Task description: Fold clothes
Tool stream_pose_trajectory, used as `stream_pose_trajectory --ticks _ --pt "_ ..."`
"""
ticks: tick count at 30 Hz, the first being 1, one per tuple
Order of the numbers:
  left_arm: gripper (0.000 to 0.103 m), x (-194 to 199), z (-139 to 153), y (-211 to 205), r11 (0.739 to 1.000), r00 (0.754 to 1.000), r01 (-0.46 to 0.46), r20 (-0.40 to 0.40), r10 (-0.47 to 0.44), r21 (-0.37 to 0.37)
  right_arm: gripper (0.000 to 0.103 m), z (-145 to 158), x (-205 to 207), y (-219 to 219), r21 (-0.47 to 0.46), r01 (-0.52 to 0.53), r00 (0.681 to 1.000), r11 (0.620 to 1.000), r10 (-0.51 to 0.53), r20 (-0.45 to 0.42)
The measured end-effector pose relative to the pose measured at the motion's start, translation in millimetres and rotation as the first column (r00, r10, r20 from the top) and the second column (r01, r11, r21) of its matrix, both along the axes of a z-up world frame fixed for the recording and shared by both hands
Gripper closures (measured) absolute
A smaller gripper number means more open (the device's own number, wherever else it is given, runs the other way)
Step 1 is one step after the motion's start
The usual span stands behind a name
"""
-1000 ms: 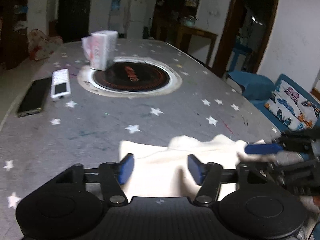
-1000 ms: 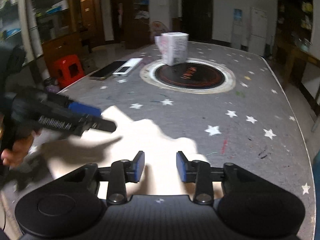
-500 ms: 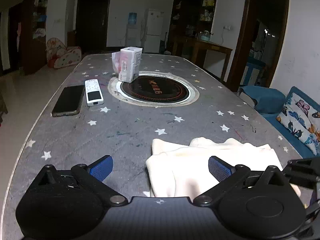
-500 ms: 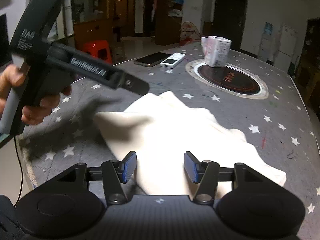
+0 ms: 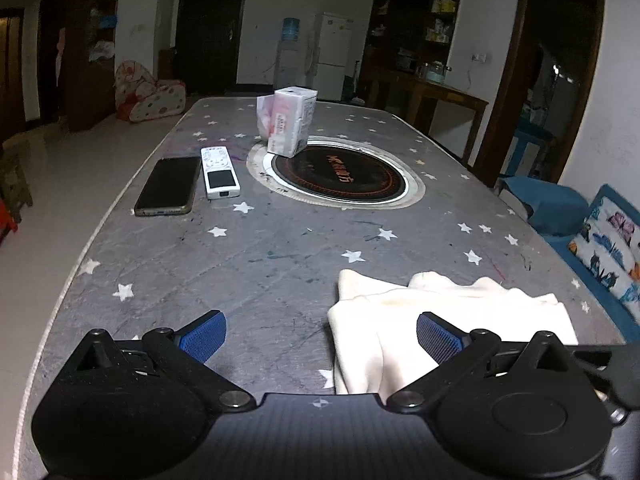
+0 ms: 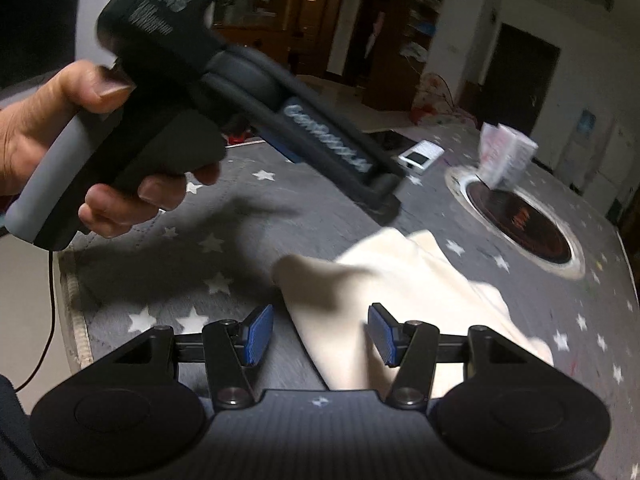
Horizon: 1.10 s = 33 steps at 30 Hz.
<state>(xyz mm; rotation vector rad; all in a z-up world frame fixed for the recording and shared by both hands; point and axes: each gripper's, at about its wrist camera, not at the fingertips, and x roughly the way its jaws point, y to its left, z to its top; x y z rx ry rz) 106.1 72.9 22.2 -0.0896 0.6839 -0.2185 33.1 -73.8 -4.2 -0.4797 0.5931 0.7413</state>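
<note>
My left gripper (image 5: pixel 320 334) hangs above the grey star-printed tablecloth (image 5: pixel 248 264) with its jaws flung wide after just opening, nothing between them. Beyond lie a phone (image 5: pixel 168 186), a remote (image 5: pixel 219 172) and a tissue pack (image 5: pixel 289 122) at the rim of the round cooktop (image 5: pixel 338 174). The folded cream garment (image 5: pixel 448 320) rests near the table's front right. My right gripper (image 6: pixel 320 336), having just parted, stands half apart over that garment without pressing it.

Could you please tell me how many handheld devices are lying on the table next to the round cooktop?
2: a dark phone nearest the table edge, and a white remote beside it, between the phone and the cooktop. None appears hidden.
</note>
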Motion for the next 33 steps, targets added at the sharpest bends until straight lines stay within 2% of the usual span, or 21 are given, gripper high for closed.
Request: stream_pose_trajectory --ticks 7,13,18,21,24,28,31,33 --pt "0.000 7.0 -7.8 9.1 0.999 0.997 -0.021 -0.078 0.018 -0.030 0.051 -10.4 1.1 24.6 -0.061 -0.018 0.999 0.998 0.020 0.039" --pt "0.000 10.6 -14.3 11.6 0.998 0.992 -0.054 -0.114 0.051 -0.027 0.054 -12.5 2.9 28.3 -0.061 0.003 0.999 0.998 -0.001 0.039" --pt "0.000 12.1 -17.5 13.1 0.997 0.987 -0.081 -0.137 0.078 -0.018 0.062 -15.0 5.7 29.9 -0.064 0.023 0.999 0.998 -0.020 0.037" --pt "0.000 12.6 -20.2 16.8 0.994 0.983 -0.102 -0.153 0.096 -0.029 0.071 -15.8 7.8 29.1 -0.060 0.037 0.999 0.997 -0.035 0.038" --pt "0.000 13.4 -23.3 22.0 0.990 0.977 -0.129 -0.176 0.118 -0.051 0.078 -14.0 11.0 26.1 -0.035 0.049 0.999 0.998 -0.048 0.023" --pt "0.000 13.8 -24.8 25.9 0.986 0.972 -0.153 -0.190 0.137 -0.071 0.083 -9.9 15.9 20.2 0.013 0.065 0.998 0.998 -0.064 -0.014" --pt "0.000 14.4 -24.4 26.9 0.984 0.970 -0.152 -0.205 0.130 -0.093 0.086 -6.1 23.5 11.7 0.075 0.092 0.993 0.993 -0.086 -0.080" --pt "0.000 16.5 -25.8 30.1 0.976 0.963 -0.166 -0.237 0.129 -0.140 0.088 -3.3 29.9 4.5 0.123 0.119 0.986 0.985 -0.103 -0.130"
